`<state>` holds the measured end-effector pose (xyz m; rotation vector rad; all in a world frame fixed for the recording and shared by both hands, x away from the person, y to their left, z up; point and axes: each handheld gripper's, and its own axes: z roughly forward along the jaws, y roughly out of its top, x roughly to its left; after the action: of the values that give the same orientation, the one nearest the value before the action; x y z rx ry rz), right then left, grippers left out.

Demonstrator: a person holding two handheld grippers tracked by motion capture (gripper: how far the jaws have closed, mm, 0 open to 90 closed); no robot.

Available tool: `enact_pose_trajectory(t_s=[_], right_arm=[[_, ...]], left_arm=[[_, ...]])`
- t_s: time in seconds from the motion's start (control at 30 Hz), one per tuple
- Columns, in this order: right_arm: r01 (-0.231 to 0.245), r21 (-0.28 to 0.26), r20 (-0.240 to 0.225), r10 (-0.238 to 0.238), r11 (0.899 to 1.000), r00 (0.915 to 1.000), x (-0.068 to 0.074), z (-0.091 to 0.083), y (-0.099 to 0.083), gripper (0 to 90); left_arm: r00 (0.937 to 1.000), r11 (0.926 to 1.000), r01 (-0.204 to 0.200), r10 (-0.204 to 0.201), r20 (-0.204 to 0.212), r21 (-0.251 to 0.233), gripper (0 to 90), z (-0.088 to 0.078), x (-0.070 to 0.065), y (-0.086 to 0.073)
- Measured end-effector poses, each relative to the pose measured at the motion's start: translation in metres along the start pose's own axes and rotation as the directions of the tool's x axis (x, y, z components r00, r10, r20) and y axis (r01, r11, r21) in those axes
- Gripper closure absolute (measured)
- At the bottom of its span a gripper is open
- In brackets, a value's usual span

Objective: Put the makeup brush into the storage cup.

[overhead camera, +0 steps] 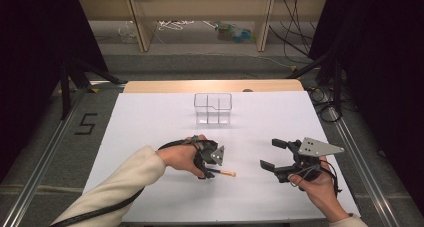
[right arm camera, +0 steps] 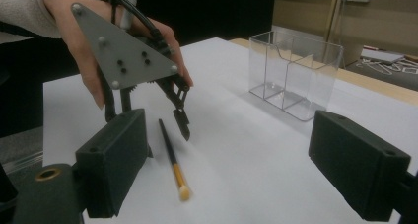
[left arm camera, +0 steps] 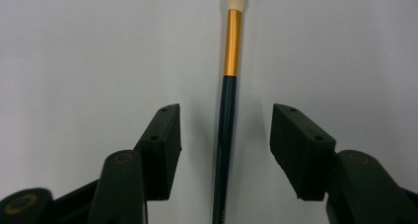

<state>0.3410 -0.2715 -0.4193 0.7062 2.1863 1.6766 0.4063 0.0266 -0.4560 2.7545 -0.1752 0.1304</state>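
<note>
My left gripper point(left arm camera: 224, 150) sits over the brush point(left arm camera: 227, 130), jaws apart, one on each side of the dark handle and neither pad touching it, so nothing is grasped yet. The brush lies flat on the white table point(overhead camera: 150, 137), near the front edge and a little left of centre, bristle tip pointing away from my left hand point(overhead camera: 182, 159). The risk I see is in the pinch: the handle is thin and round, and it runs slightly nearer the left pad in the left gripper view, so I judge that pad meets it first and may roll or skid it sideways, or the tips may scrape the table and pin it instead of lifting it. A grip this far back on the handle could also let the bristle end droop. My right gripper point(overhead camera: 278, 159) hangs wide open and empty, well apart to the right. The left gripper view gives me the gaps beside the handle; the right gripper view gives the side-on picture instead, though whether the tips touch the table I cannot tell. Farther off stands the clear organiser point(overhead camera: 213, 108), upright and, as far as I can see, empty.
</note>
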Motion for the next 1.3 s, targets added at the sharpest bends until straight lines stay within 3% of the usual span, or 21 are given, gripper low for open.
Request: enact_pose_trajectory(t_s=[0.03, 0.1, 0.13, 0.17, 0.23, 0.3, 0.33, 0.4, 0.53, 0.57, 0.67, 0.77, 0.8, 0.83, 0.9, 0.93, 0.97, 1.03, 1.3], right_arm=[[0.0, 0.001, 0.0, 0.0, 1.0, 1.0, 0.0, 0.0, 0.0, 15.9], [0.0, -0.001, -0.006, 0.0, 1.0, 1.0, 0.0, 0.0, 0.0, 15.9], [0.0, -0.002, -0.007, 0.0, 1.0, 1.0, 0.0, 0.0, 0.0, 15.9], [0.0, -0.002, -0.006, 0.0, 1.0, 1.0, 0.0, 0.0, 0.0, 15.9], [-0.001, -0.001, -0.007, 0.001, 1.0, 1.0, 0.0, 0.0, 0.0, 15.9], [-0.001, -0.001, -0.007, 0.001, 1.0, 1.0, 0.0, 0.0, 0.0, 15.9], [-0.002, -0.002, -0.009, 0.002, 1.0, 1.0, 0.0, 0.0, 0.0, 15.9], [-0.002, -0.007, -0.013, 0.002, 1.0, 0.9999, -0.001, 0.001, 0.0, 15.9], [-0.006, -0.006, -0.015, 0.006, 1.0, 0.9999, 0.0, 0.001, -0.001, 15.9], [-0.007, -0.006, -0.016, 0.007, 1.0, 0.9999, 0.0, 0.001, -0.001, 15.9], [-0.006, 0.014, -0.008, 0.006, 1.0, 1.0, 0.0, 0.0, 0.0, 15.9], [-0.008, -0.005, -0.019, 0.008, 1.0, 0.9998, 0.0, 0.001, -0.001, 15.9], [-0.007, 0.009, -0.011, 0.007, 1.0, 0.9999, 0.0, 0.0, 0.0, 15.9], [-0.006, 0.01, -0.01, 0.006, 1.0, 0.9999, 0.0, 0.0, 0.0, 15.9], [-0.007, 0.0, -0.016, 0.007, 1.0, 0.9998, 0.0, 0.001, 0.0, 15.9], [-0.006, 0.009, -0.01, 0.006, 1.0, 0.9999, 0.0, 0.0, 0.0, 15.9], [-0.004, -0.005, -0.017, 0.004, 1.0, 0.9998, 0.0, 0.001, -0.001, 15.9], [-0.003, -0.007, -0.02, 0.003, 1.0, 0.9998, 0.0, 0.001, -0.001, 15.9], [-0.025, 0.021, -0.029, 0.025, 0.999, 0.9993, 0.002, 0.0, 0.0, 15.9]], left_arm=[[0.9999, 0.9999, 0.012, -0.012, 0.006, -0.006, 46.7, 0.002, 0.0, 0.0], [0.9999, 0.9999, -0.001, 0.0, 0.015, 0.01, 48.0, 0.003, 0.002, 0.002], [0.9996, 0.9997, 0.022, -0.022, 0.02, -0.006, 48.3, 0.005, 0.001, 0.002], [0.9998, 0.9999, 0.003, -0.003, 0.021, 0.017, 48.5, 0.004, 0.002, 0.003], [0.9989, 0.9995, 0.03, -0.03, 0.035, 0.009, 49.4, 0.007, 0.001, 0.003], [0.9986, 0.9993, 0.028, -0.029, 0.045, 0.024, 50.5, 0.008, 0.001, 0.004], [0.9989, 0.9991, 0.005, -0.007, 0.047, 0.043, 51.9, 0.008, 0.002, 0.005], [0.9981, 0.9991, 0.028, -0.03, 0.054, 0.032, 52.2, 0.008, 0.001, 0.005], [0.996, 0.9982, 0.033, -0.037, 0.081, 0.05, 56.1, 0.009, 0.002, 0.007], [0.9962, 0.9972, 0.008, -0.015, 0.085, 0.074, 57.7, 0.008, 0.004, 0.008], [0.9931, 0.9958, 0.045, -0.053, 0.104, 0.08, 61.7, 0.01, 0.003, 0.011], [0.9915, 0.9936, 0.048, -0.06, 0.116, 0.103, 62.2, 0.011, 0.005, 0.014], [0.992, 0.9911, 0.024, -0.04, 0.12, 0.131, 62.3, 0.01, 0.007, 0.015], [0.9898, 0.9914, 0.057, -0.072, 0.123, 0.118, 62.4, 0.011, 0.006, 0.016], [0.9904, 0.9897, 0.051, -0.067, 0.121, 0.134, 62.8, 0.011, 0.006, 0.018], [0.9917, 0.9869, 0.023, -0.043, 0.121, 0.159, 63.3, 0.011, 0.008, 0.019], [0.9898, 0.9876, 0.056, -0.074, 0.122, 0.147, 63.9, 0.012, 0.006, 0.02], [0.9919, 0.9828, 0.022, -0.045, 0.119, 0.183, 65.9, 0.011, 0.007, 0.022], [0.9915, 0.973, 0.028, -0.056, 0.117, 0.229, 79.1, 0.012, 0.002, 0.028]])
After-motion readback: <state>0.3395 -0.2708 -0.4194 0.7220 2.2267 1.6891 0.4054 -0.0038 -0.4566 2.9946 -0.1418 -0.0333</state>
